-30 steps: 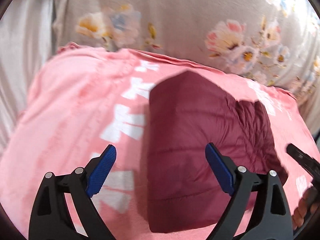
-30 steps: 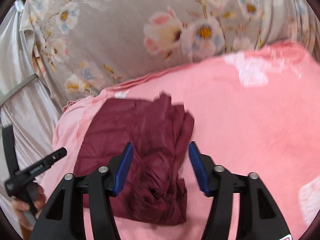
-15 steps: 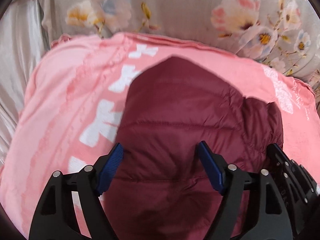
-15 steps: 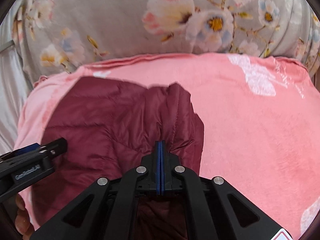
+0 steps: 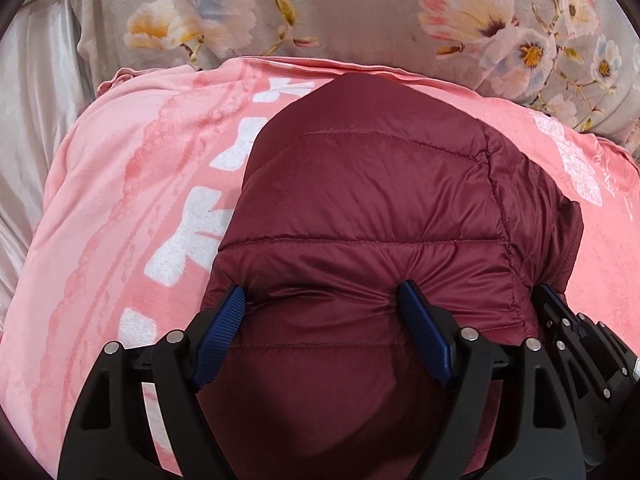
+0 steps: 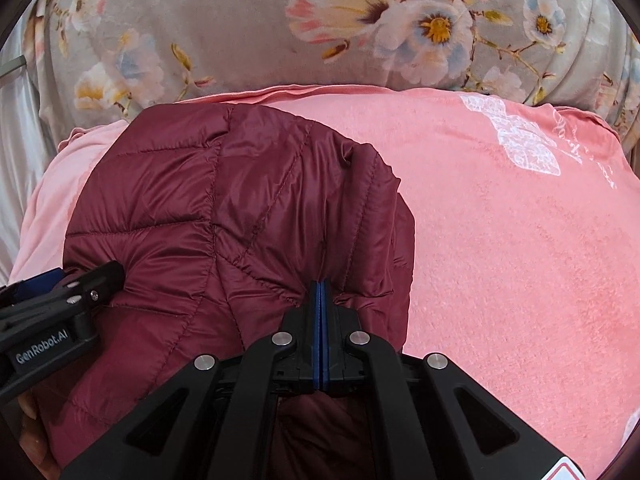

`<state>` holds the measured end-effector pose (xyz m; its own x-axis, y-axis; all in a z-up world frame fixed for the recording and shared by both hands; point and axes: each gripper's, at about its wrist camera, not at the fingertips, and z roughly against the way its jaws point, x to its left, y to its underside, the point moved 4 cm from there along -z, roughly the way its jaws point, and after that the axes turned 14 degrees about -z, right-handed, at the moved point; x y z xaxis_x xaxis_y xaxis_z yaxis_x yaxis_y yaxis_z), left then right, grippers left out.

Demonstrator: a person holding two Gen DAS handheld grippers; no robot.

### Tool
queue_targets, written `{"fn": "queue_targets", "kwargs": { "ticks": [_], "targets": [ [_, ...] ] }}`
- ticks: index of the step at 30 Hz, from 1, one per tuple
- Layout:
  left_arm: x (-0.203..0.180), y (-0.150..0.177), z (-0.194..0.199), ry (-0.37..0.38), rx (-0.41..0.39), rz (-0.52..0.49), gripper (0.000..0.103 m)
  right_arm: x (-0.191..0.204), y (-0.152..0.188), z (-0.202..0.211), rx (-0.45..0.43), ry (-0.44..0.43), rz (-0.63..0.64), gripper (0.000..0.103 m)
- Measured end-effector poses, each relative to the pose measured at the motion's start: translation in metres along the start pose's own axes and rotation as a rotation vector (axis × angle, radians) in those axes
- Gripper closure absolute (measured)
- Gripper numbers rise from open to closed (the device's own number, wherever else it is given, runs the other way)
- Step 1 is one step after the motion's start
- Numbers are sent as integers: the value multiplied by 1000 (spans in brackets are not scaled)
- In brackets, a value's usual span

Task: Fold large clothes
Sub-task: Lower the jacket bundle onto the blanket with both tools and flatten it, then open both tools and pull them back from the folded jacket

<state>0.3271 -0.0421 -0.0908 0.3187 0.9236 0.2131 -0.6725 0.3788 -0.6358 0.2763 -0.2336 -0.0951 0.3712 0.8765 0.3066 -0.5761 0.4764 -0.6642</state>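
A maroon quilted puffer jacket [image 5: 368, 200] lies folded on a pink blanket [image 5: 132, 208]; it also shows in the right wrist view [image 6: 224, 208]. My left gripper [image 5: 324, 296] is open, its blue pads pressing into the jacket's near part with fabric bunched between them. My right gripper [image 6: 321, 288] is shut on a pinch of the jacket's right near edge. The left gripper's body shows at the left of the right wrist view [image 6: 60, 304]; the right gripper shows at the right edge of the left wrist view [image 5: 576, 332].
The pink blanket [image 6: 520, 240] has white printed patterns and spreads wide to the right of the jacket. A grey floral cover [image 6: 280, 32] lies behind it. Pale satin fabric [image 5: 28, 92] hangs at the far left.
Both grippers have moved down and forward onto the jacket. The right gripper closed on the jacket's edge between one second and half a second ago. The left jaws have narrowed slightly, bunching fabric.
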Motion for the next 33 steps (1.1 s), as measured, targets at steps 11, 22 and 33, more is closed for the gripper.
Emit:
{"fn": "queue_targets", "kwargs": {
  "ticks": [11,22,33],
  "targets": [
    [-3,5,-8,-25,-14,-10,24,-1,-1,-3,12,-7,-7,103],
    [-10,12,-7,-67,-62,-12,24,-3,-2,-2,14,-24,-18,103],
    [-11,56,81,-52,-191,-1,22,-27,45,122,-96,-63,74,72]
  ]
}}
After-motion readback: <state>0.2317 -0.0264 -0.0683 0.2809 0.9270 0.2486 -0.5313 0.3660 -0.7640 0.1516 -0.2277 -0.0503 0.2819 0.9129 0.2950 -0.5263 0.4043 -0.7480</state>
